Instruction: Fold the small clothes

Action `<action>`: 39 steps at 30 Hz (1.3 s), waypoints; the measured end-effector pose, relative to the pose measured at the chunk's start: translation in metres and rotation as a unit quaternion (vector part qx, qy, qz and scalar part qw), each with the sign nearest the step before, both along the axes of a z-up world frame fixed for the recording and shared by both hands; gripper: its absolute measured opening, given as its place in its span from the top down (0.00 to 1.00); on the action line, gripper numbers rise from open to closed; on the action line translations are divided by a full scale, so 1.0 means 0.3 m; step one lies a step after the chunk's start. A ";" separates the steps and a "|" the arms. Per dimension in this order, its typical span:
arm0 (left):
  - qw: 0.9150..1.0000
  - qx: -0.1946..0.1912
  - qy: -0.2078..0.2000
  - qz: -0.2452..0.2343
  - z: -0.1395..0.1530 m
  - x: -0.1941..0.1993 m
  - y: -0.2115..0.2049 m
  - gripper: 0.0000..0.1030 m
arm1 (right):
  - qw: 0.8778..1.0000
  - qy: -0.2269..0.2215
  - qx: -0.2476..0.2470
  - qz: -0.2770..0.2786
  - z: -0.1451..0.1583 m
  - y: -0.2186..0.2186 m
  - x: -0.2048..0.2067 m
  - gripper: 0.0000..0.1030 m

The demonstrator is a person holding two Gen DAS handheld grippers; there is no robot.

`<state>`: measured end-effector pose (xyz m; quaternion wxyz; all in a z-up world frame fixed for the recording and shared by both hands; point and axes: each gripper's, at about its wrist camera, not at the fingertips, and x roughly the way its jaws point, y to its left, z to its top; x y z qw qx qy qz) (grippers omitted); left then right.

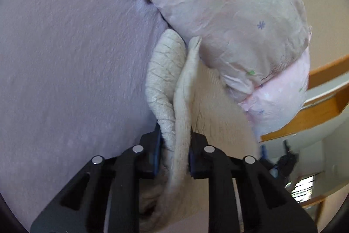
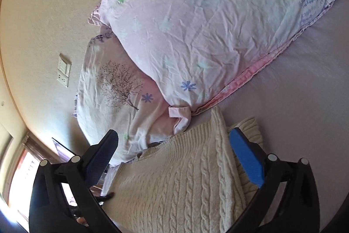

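A: Where is the garment?

B: The cream cable-knit sweater [image 2: 174, 185] lies on the bed, on the lavender sheet [image 2: 305, 102], with its far edge just beside the pillows. In the left wrist view a bunched fold of the sweater [image 1: 174, 88] rises from the sheet [image 1: 65, 58] and runs straight back between the fingers.

A: So the left one has it?

B: Yes. The left gripper [image 1: 175, 152] is clamped narrow on that fold; knit fills the gap between the blue pads, and the cloth is lifted off the sheet there.

A: And the right?

B: The right gripper [image 2: 174, 158] stands wide. Its fingers [image 2: 246, 158] straddle the flat knit panel, one near each side edge, pinching nothing. Whether the tips touch the fabric I cannot tell.

A: What's around it?

B: A pale pink pillow with small flower prints [image 2: 207, 25] sits on top of a second pillow printed with a bare tree [image 2: 115, 88]; both are at the head of the bed against a beige wall [image 2: 43, 14]. A wall switch plate [image 2: 64, 70] is on that wall. The left wrist view shows the same pink pillow [image 1: 229, 10], blurred, and wooden furniture [image 1: 316, 110] beyond it.
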<state>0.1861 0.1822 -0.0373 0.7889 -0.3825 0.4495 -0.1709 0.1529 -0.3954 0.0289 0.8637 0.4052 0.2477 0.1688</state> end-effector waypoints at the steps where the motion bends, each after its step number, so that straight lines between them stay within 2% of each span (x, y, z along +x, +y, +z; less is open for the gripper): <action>1: 1.000 -0.001 0.003 0.001 0.008 0.001 -0.006 0.83 | 1.000 -0.001 0.003 0.004 0.003 -0.001 0.000 0.01; 2: 1.000 -0.021 0.001 0.002 0.018 0.000 -0.012 0.84 | 1.000 -0.003 0.003 0.006 0.006 0.000 -0.001 0.01; 3: 0.998 -0.069 -0.013 0.000 0.042 -0.006 -0.018 0.85 | 1.000 -0.008 0.004 0.007 0.013 -0.003 -0.006 0.01; 6: 0.992 -0.100 -0.074 -0.028 0.186 -0.015 -0.120 0.86 | 1.000 -0.024 -0.002 0.002 0.040 -0.029 -0.025 0.01; 9: 0.976 -0.144 -0.131 -0.099 0.333 0.009 -0.350 0.86 | 0.999 -0.041 -0.006 -0.020 0.063 -0.074 -0.054 0.01; 11: 0.962 -0.164 -0.146 -0.159 0.383 0.040 -0.556 0.86 | 0.998 -0.050 -0.008 -0.039 0.069 -0.116 -0.074 0.01; 13: 0.948 -0.178 -0.134 -0.228 0.373 0.086 -0.816 0.86 | 0.997 -0.049 -0.019 -0.056 0.068 -0.157 -0.088 0.01; 14: 0.944 -0.182 -0.117 -0.250 0.348 0.106 -0.911 0.83 | 0.997 -0.042 -0.019 -0.061 0.063 -0.182 -0.088 0.01; 15: 0.936 -0.190 -0.083 -0.286 0.304 0.132 -1.032 0.77 | 0.998 -0.033 -0.015 -0.059 0.054 -0.201 -0.085 0.01; 17: 0.926 -0.198 -0.045 -0.317 0.249 0.149 -1.133 0.76 | 0.999 -0.003 -0.008 -0.046 0.032 -0.234 -0.070 0.01; 18: 0.924 -0.205 -0.046 -0.321 0.240 0.143 -1.133 0.71 | 0.999 0.008 -0.006 -0.038 0.025 -0.242 -0.063 0.01; 19: 0.926 -0.197 -0.059 -0.317 0.248 0.134 -1.107 0.64 | 0.999 0.018 -0.003 -0.028 0.019 -0.246 -0.055 0.01; 20: 0.933 -0.175 -0.080 -0.305 0.266 0.124 -1.061 0.47 | 0.999 0.035 0.003 -0.013 0.008 -0.246 -0.042 0.01; 21: 0.945 -0.137 -0.107 -0.277 0.289 0.116 -0.992 0.34 | 0.999 0.048 0.006 0.002 -0.001 -0.242 -0.031 0.01; 23: 0.964 -0.051 -0.136 -0.221 0.318 0.099 -0.872 0.28 | 0.995 0.091 -0.013 0.033 -0.027 -0.206 0.002 0.01; 24: 0.971 -0.004 -0.134 -0.195 0.317 0.096 -0.813 0.27 | 0.992 0.112 -0.026 0.043 -0.041 -0.188 0.019 0.01; 26: 0.977 0.048 -0.107 -0.178 0.286 0.098 -0.752 0.27 | 0.986 0.148 -0.043 0.069 -0.075 -0.144 0.048 0.01; 27: 0.978 0.064 -0.085 -0.180 0.254 0.103 -0.737 0.27 | 0.983 0.156 -0.046 0.080 -0.086 -0.126 0.057 0.05; 30: 0.973 0.086 -0.044 -0.208 0.166 0.108 -0.754 0.27 | 0.980 0.167 -0.062 0.093 -0.111 -0.098 0.065 0.17; 32: 0.969 0.088 -0.036 -0.230 0.128 0.099 -0.787 0.27 | 0.980 0.165 -0.066 0.088 -0.113 -0.098 0.059 0.24; 33: 0.968 0.082 -0.036 -0.235 0.117 0.093 -0.796 0.26 | 0.980 0.167 -0.065 0.084 -0.118 -0.103 0.057 0.37; 35: 0.968 0.083 -0.035 -0.234 0.102 0.078 -0.829 0.25 | 0.980 0.171 -0.045 0.090 -0.143 -0.110 0.058 0.55; 36: 0.970 0.072 -0.033 -0.229 0.093 0.077 -0.836 0.27 | 0.981 0.167 -0.035 0.090 -0.149 -0.118 0.056 0.62; 37: 0.972 0.063 -0.036 -0.223 0.094 0.077 -0.831 0.33 | 0.982 0.163 -0.027 0.094 -0.153 -0.117 0.055 0.64; 39: 0.973 0.039 -0.042 -0.222 0.087 0.066 -0.816 0.57 | 0.984 0.152 -0.018 0.092 -0.142 -0.103 0.048 0.67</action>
